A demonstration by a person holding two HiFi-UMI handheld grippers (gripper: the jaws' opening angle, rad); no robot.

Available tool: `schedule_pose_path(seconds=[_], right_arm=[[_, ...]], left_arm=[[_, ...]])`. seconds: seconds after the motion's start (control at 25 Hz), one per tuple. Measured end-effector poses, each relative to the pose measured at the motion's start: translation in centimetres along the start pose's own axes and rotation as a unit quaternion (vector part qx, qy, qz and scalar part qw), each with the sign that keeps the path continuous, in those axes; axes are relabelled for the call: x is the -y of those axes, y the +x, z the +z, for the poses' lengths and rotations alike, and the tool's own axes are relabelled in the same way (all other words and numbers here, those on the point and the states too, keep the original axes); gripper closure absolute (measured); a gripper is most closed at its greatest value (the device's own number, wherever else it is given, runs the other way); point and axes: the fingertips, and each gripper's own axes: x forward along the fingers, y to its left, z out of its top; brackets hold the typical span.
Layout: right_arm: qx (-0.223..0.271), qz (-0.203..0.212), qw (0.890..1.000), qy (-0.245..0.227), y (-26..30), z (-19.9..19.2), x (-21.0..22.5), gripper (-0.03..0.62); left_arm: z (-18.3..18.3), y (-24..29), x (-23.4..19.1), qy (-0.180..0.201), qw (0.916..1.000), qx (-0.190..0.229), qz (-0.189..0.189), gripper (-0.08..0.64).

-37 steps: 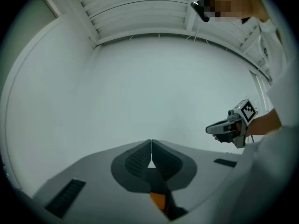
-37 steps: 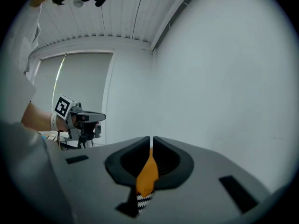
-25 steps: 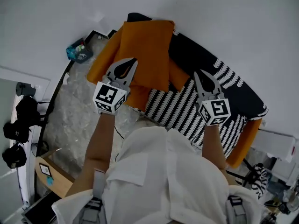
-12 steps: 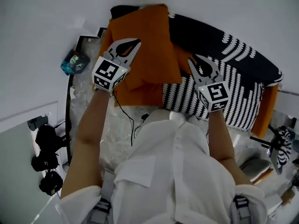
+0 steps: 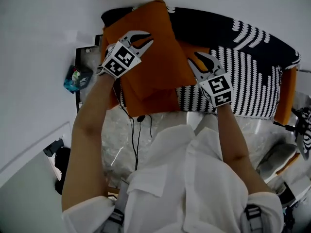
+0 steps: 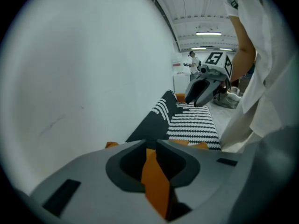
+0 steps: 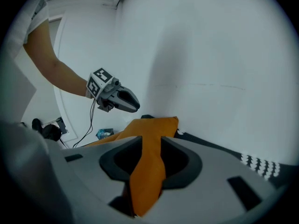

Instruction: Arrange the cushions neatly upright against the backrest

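An orange cushion (image 5: 150,57) stands at the left end of the sofa, its top leaning on the black patterned backrest (image 5: 218,28). My left gripper (image 5: 146,38) pinches the cushion's left edge, and orange fabric (image 6: 154,181) fills the gap between its jaws. My right gripper (image 5: 193,58) holds the right edge, with a fold of orange cloth (image 7: 147,171) between its jaws. Both pairs of jaws have just been opening, with the fabric still between them. A black-and-white striped cushion (image 5: 243,91) lies on the seat to the right.
The white wall rises right behind the sofa. The sofa's orange side (image 5: 286,96) shows at the right end. A blue object (image 5: 77,76) and a black cable (image 5: 136,130) lie on the floor to the left. Dark camera gear (image 5: 60,154) sits lower left.
Both grippers have come down with the orange cushion, bringing it lower against the backrest. The left gripper has rolled and swung further left along the cushion's edge.
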Motion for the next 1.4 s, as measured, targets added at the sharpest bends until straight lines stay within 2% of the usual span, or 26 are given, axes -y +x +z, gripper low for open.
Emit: schedule_pose_path(seconds=[0.08,0.16,0.28,0.48,0.64,0.76,0.88,1.04,1.08,1.16,1.4], right_arm=[[-0.021,-0.002,1.0,0.0,1.5,-1.1,0.2,0.449],[-0.043,-0.003,0.999,0.003,2.9,-2.3,0.3,0.439],[-0.079,-0.002,0.997,0.015,4.4,-4.5,0.2,0.409],[-0.124,-0.002,0.992,0.038,6.6,-7.3,0.2,0.385],[-0.159,0.008,0.985,0.063,8.1,-9.8,-0.5,0.347],[-0.184,0.012,0.98,0.075,9.3,-11.6,-0.6,0.333],[-0.203,0.013,0.975,0.095,10.8,-12.9,-0.8,0.321],[-0.227,0.015,0.967,0.114,12.5,-14.6,-1.4,0.31],[-0.234,0.015,0.965,0.117,12.8,-15.0,-1.3,0.31],[-0.242,0.018,0.962,0.121,13.5,-15.7,-1.5,0.31],[-0.251,0.023,0.956,0.152,14.9,-17.1,-1.5,0.321]], left_arm=[[-1.2,1.9,-0.2,0.033,0.9984,-0.029,-0.037,0.461],[-2.3,3.6,-0.4,0.071,0.9929,-0.058,-0.076,0.432],[-3.9,5.9,-0.2,0.139,0.9753,-0.104,-0.137,0.371],[-5.4,9.3,-0.2,0.261,0.9252,-0.167,-0.219,0.323],[-6.3,11.6,-0.6,0.336,0.879,-0.208,-0.266,0.281],[-7.6,13.1,-0.8,0.383,0.8444,-0.242,-0.286,0.268],[-9.0,14.2,-1.1,0.42,0.8154,-0.263,-0.3,0.257],[-10.8,14.9,-1.3,0.468,0.7715,-0.292,-0.317,0.249],[-11.1,15.2,-1.4,0.475,0.7652,-0.296,-0.318,0.249],[-11.4,15.8,-1.3,0.479,0.7603,-0.299,-0.321,0.249],[-12.4,16.8,-1.3,0.476,0.7575,-0.309,-0.322,0.26]])
